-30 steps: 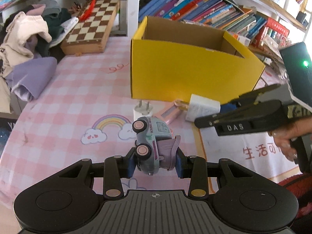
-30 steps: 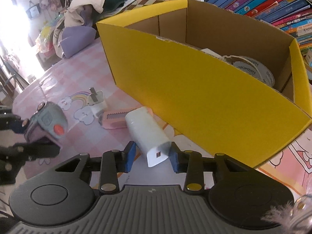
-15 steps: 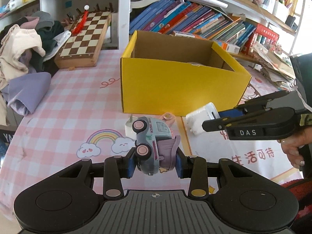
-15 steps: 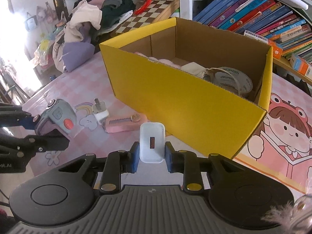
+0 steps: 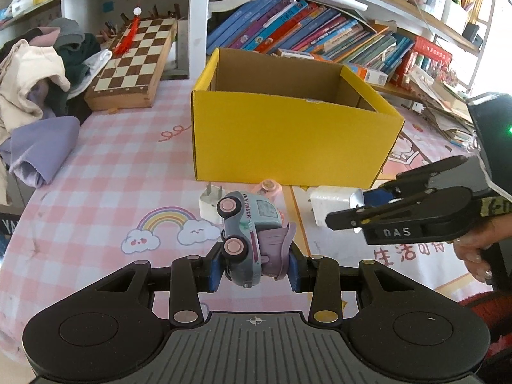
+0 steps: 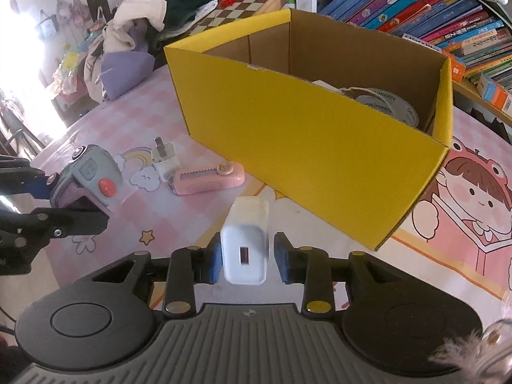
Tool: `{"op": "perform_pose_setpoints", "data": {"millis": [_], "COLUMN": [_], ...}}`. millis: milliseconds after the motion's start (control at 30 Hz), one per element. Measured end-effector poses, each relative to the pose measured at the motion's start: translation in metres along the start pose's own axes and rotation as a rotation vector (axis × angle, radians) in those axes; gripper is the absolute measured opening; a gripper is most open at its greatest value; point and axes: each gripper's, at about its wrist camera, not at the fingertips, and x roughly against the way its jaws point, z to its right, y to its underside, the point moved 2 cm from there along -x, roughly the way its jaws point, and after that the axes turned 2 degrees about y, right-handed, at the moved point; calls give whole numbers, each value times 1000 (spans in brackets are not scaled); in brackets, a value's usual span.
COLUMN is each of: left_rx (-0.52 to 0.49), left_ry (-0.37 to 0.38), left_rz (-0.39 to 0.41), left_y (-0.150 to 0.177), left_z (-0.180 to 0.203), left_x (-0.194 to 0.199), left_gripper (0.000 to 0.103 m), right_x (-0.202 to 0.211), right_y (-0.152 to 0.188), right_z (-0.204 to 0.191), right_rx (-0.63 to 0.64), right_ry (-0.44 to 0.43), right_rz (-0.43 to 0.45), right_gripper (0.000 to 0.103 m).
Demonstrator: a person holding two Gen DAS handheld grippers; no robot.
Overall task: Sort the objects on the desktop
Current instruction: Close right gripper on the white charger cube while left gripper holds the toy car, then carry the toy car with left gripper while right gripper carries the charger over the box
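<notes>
My left gripper is shut on a grey-blue toy truck with pink wheels, held above the pink checked tablecloth. The truck also shows at the left in the right wrist view. A white charger block sits between the pads of my right gripper, whose jaws are opening. The left pad touches it and a thin gap shows at the right pad. In the left wrist view the charger is at the tips of the right gripper. The yellow box stands just behind.
A small white plug and a pink cutter lie in front of the box. A tape roll lies inside it. A chessboard, a heap of clothes and book shelves lie beyond. A person's hand holds the right gripper.
The charger went from lying slantwise on the table to sitting straight between the right pads, and a gap has opened at the right pad. The left grip on the truck is unchanged.
</notes>
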Motion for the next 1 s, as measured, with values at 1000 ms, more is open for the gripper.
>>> {"op": "perform_pose_setpoints", "data": {"millis": [1000], "left_rx": [-69], "left_ry": [112], "left_rz": [155], "left_y": [-37], "left_z": [17], "left_x": [40], "left_gripper": [37], "right_x": [93], "right_y": [-11], "right_z": [0], "right_rx": [-60], "right_ry": [35], "right_rz": [198], "right_gripper": [25]}}
